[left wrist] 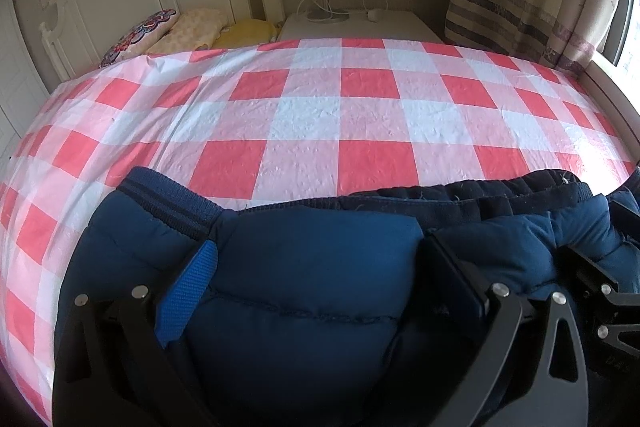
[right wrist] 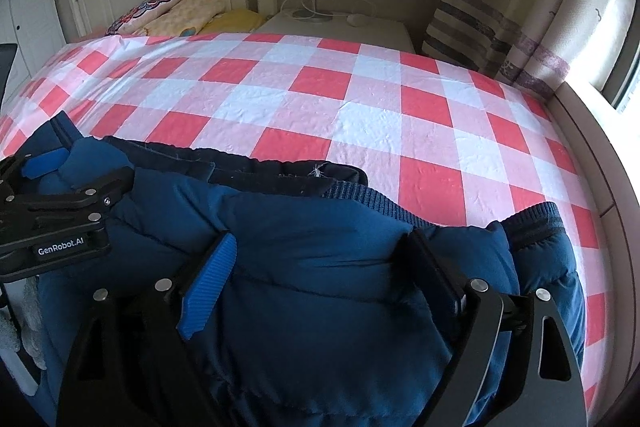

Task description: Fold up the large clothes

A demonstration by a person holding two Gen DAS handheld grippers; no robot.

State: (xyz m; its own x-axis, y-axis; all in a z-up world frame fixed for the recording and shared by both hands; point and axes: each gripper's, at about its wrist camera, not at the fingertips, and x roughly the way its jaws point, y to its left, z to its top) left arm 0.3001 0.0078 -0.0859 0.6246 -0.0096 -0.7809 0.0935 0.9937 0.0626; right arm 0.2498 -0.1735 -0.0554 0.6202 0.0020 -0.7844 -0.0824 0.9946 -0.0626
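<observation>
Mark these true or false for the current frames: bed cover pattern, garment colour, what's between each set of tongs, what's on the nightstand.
1. The bed cover is red, pink and white check. True.
2. The garment is a yellow raincoat. False: it is a dark blue padded jacket with ribbed knit trim.
3. Jacket fabric bulges between the fingers of the left tongs. True.
4. The right tongs hang over bare bed cover with nothing between them. False: the jacket fills the gap between their fingers.
5. The nightstand is bare. False: a lamp base and white cable sit on it.
6. Pillows lie by the white headboard. True.
</observation>
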